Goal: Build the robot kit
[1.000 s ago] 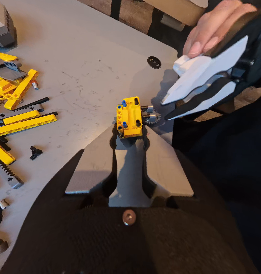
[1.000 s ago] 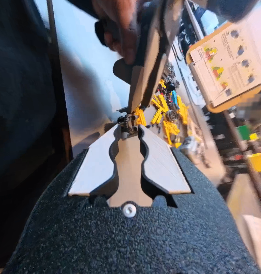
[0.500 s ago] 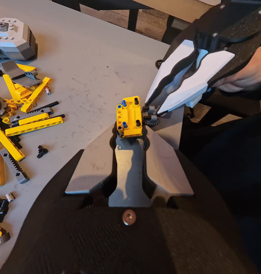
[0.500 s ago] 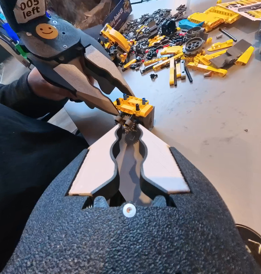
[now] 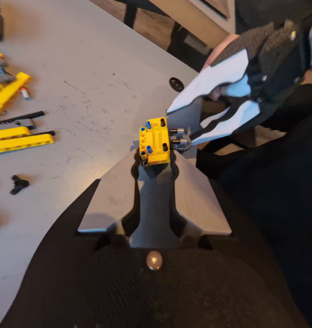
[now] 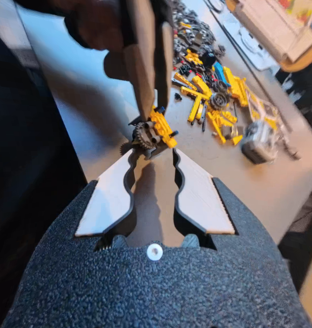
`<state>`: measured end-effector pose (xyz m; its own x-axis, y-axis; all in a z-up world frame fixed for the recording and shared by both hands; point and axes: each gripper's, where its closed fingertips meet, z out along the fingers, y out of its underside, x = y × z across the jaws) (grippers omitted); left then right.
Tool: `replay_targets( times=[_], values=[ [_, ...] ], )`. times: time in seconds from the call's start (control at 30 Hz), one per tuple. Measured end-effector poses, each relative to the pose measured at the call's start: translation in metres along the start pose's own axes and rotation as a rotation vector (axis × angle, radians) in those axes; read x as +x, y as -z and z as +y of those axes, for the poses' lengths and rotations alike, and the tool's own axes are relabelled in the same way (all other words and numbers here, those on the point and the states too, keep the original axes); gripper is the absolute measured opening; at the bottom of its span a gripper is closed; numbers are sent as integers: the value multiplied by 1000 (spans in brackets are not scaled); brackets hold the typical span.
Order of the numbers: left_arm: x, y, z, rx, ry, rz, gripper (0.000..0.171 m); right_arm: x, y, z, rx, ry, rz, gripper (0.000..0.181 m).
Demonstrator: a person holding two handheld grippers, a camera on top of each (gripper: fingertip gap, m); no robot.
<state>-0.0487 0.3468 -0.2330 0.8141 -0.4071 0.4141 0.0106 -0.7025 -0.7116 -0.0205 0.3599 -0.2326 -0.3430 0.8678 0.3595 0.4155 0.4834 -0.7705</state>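
Grey table (image 5: 98, 62), scuffed, seen from both wrist views; floor and furniture legs beyond its far edge.

- Left gripper (image 5: 154, 159): narrow, clamped on the lower end of a yellow block (image 5: 154, 140), held just above the table near its corner.
- Block as it stands: blue pins (image 5: 148, 124) seated in the top face, two grey-tipped axles (image 5: 177, 131) projecting from its right side, dark gear (image 5: 182, 147) mounted on that same side.
- Right gripper (image 5: 180, 126): spread moderately wide, holding nothing. Its lower fingertip is at the gear teeth, touching or just beside; motion blur prevents a firm call. The upper tip sits just off the block's top corner.
- A hand (image 5: 220, 48) shows behind the right gripper, partly covered.
- Unused parts: yellow beams (image 5: 18, 142) and a black connector (image 5: 18, 184) to the left, well apart from the block; a larger pile (image 6: 213, 99) and a grey unit (image 6: 258, 142) farther off.

Hidden or unclear: the block's underside and the left fingertips' contact faces are covered. A second gear may sit under the first in the right wrist view. Far pile too blurred to sort. Black disc (image 5: 176, 84) at the table edge not identified.
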Motion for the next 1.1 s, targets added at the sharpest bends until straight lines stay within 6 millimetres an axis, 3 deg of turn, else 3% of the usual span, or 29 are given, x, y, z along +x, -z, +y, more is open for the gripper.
replay_targets(
  times=[0.13, 0.43, 0.6, 0.8, 0.97, 1.1],
  values=[
    [0, 2, 3, -14, 194, 191, 33, -5, -4, -13, -22, 260, 27, 28],
    [-6, 3, 4, -20, 279, 293, 33, 4, -9, -19, -43, 316, -39, 21],
    [-6, 3, 6, -75, 227, 303, 32, 3, -11, -20, -47, 291, -143, 21],
    [7, 4, 16, -142, 220, 388, 32, -13, -6, -23, -54, 219, -306, 22],
    [26, 6, 26, -171, 253, 492, 32, -30, 5, -24, -63, 81, -451, 29],
    [34, 5, 34, -177, 283, 544, 33, -29, 17, -28, 1, -71, -526, 28]
  ],
)
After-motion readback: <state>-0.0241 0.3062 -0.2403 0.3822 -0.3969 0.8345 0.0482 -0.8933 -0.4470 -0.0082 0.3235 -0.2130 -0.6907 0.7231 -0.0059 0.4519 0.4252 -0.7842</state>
